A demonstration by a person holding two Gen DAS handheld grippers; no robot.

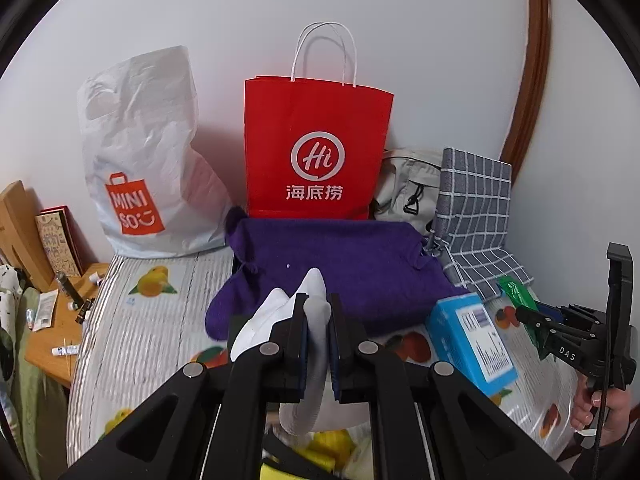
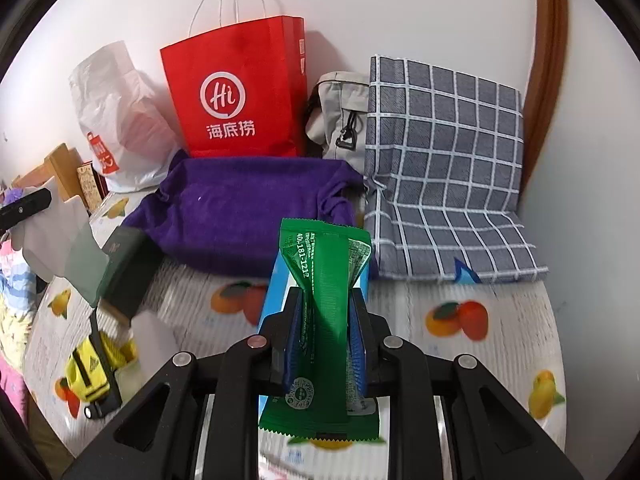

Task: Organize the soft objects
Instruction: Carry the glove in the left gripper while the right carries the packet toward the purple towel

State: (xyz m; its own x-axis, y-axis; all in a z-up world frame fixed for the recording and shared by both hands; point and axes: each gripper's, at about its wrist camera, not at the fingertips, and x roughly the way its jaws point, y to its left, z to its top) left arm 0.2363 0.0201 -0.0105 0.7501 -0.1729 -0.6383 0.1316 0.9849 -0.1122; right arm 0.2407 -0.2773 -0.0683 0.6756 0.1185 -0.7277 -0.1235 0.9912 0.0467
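Observation:
My left gripper point(image 1: 318, 312) is shut on a white and grey sock point(image 1: 316, 292), which sticks up between the pads and hangs below them. Beyond it a purple towel point(image 1: 340, 264) lies folded on the fruit-print cover point(image 1: 160, 320). My right gripper point(image 2: 326, 300) is shut on a green foil packet point(image 2: 324, 264), pinched at its middle above a blue box point(image 2: 276, 292). In the left wrist view the right gripper point(image 1: 532, 316) shows at the right edge with the green packet point(image 1: 516, 292). In the right wrist view the sock point(image 2: 52, 232) hangs at the far left.
A red paper bag point(image 1: 316, 148), a white plastic shopping bag point(image 1: 140, 160), a grey pouch point(image 2: 340, 116) and a grey checked cloth point(image 2: 444, 168) line the wall. A dark green box point(image 2: 124, 272) and a yellow object point(image 2: 92, 364) lie at the left. A wooden side table point(image 1: 60, 332) holds small items.

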